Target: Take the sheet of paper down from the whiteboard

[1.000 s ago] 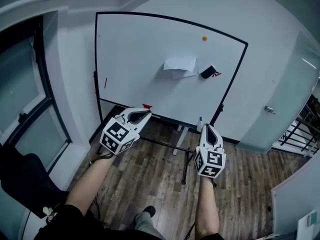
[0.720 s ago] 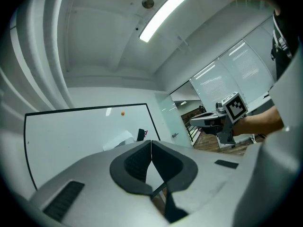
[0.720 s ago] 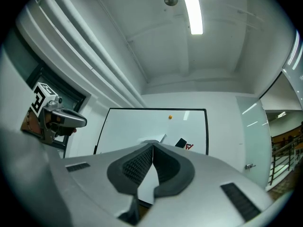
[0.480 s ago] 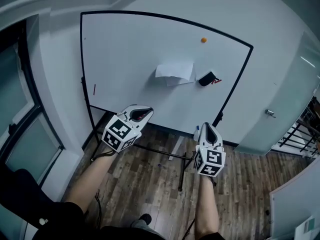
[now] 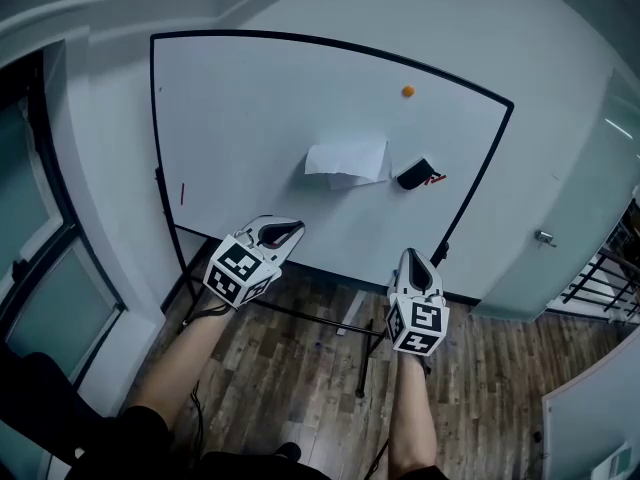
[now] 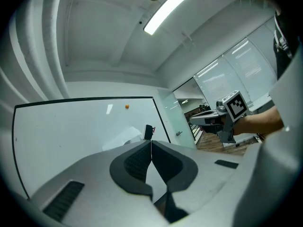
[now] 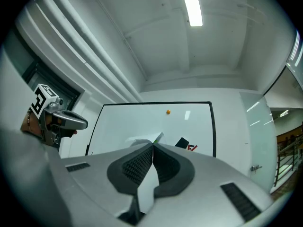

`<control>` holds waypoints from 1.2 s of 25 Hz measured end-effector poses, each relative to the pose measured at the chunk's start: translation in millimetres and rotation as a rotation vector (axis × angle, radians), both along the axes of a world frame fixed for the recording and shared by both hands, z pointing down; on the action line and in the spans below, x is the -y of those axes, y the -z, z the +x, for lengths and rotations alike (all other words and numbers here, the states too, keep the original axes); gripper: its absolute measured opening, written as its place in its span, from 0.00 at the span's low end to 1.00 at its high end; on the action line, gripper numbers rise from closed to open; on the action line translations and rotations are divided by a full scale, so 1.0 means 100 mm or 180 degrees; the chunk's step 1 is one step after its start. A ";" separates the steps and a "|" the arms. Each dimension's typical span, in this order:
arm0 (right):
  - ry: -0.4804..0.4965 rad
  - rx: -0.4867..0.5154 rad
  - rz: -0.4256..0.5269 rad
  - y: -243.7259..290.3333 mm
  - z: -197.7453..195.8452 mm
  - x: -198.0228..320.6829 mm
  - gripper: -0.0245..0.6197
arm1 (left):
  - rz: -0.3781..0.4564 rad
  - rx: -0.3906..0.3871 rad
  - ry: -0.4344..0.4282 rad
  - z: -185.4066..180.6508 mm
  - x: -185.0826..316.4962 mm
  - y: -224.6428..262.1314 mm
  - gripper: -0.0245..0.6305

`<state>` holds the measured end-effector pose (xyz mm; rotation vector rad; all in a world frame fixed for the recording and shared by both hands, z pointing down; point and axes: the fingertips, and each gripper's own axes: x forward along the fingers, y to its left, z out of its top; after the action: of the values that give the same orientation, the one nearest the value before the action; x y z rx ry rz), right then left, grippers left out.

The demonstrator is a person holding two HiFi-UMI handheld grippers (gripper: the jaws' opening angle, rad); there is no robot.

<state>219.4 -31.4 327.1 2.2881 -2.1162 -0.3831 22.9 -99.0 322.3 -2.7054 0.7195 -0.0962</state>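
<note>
Standing off from the whiteboard (image 5: 250,108) on its stand; sheet of paper (image 5: 347,158) sits on the board face, near the middle and a little right of centre, well apart from both tongs; black eraser (image 5: 414,174) just beside its right edge; orange magnet (image 5: 408,91) well above and to the right, not on the sheet; red marker (image 5: 182,193) near the board's left edge.

Left tongs (image 5: 297,227) clenched, pads meeting with nothing between them in the left gripper view; right tongs (image 5: 414,255) likewise clenched and empty in the right gripper view; both held low in front of the board's lower edge, over the wooden floor (image 5: 300,368), pointing toward the board.

What fixes the sheet cannot be made out; no magnet or tape visible on it. Lower portion looks to stand off the board a little, with a shadow beneath; top edge looks flat.

Judgement on handling: sheet light, thin, limp; will flop and crease once free; tears readily if pulled hard against its fixing; smooth, so a shallow pinch may slip. Best hold is likely a lower corner or the lifted lower edge, where one pad can get behind and one in front; pinch well in from the edge; peel away from the board rather than drag across. Tongs must open first; task at its start.
</note>
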 end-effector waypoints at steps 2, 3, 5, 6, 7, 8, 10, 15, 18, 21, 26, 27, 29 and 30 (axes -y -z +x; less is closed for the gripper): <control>0.0018 -0.0003 0.0007 0.00 0.02 0.08 0.08 | 0.0004 0.0001 0.0009 0.03 0.07 0.00 0.07; 0.0026 -0.0008 0.0010 0.00 0.02 0.12 0.08 | 0.0005 0.0004 0.0012 0.04 0.11 -0.01 0.07; 0.0032 -0.0023 0.0011 -0.02 0.04 0.17 0.08 | 0.0000 0.0007 0.0021 0.04 0.17 -0.03 0.07; 0.0028 -0.0028 0.0010 -0.02 0.06 0.20 0.08 | -0.0006 0.0007 0.0029 0.04 0.20 -0.05 0.07; 0.0021 -0.0024 0.0005 -0.03 0.07 0.22 0.08 | -0.0012 0.0006 0.0039 0.03 0.22 -0.06 0.07; 0.0015 -0.0015 0.0001 -0.03 0.08 0.24 0.08 | -0.0018 0.0006 0.0049 0.02 0.24 -0.07 0.07; 0.0018 -0.0005 0.0006 -0.03 0.09 0.28 0.08 | -0.0022 0.0006 0.0064 0.00 0.28 -0.08 0.07; 0.0042 -0.0002 -0.0016 -0.05 0.07 0.36 0.08 | -0.0048 0.0012 0.0069 0.00 0.36 -0.10 0.07; 0.0040 -0.0003 -0.0024 -0.07 0.07 0.38 0.08 | -0.0050 0.0008 0.0061 0.01 0.39 -0.12 0.07; 0.0028 -0.0023 -0.0016 -0.08 0.10 0.41 0.08 | -0.0053 -0.0011 0.0046 0.03 0.41 -0.12 0.07; 0.0006 -0.0031 -0.0041 -0.07 0.13 0.44 0.08 | -0.0085 0.0004 0.0022 0.07 0.47 -0.15 0.07; 0.0003 -0.0032 -0.0047 -0.06 0.13 0.44 0.08 | -0.0089 0.0004 0.0019 0.07 0.47 -0.15 0.07; -0.0008 -0.0019 -0.0057 -0.04 0.14 0.44 0.08 | -0.0108 -0.0032 0.0007 0.08 0.48 -0.13 0.07; -0.0019 -0.0003 -0.0057 -0.03 0.16 0.44 0.08 | -0.0131 -0.0068 -0.0003 0.09 0.49 -0.11 0.07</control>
<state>235.4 -75.5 330.0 2.2834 -2.1031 -0.3635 31.4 -148.2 333.6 -2.7496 0.7302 -0.0830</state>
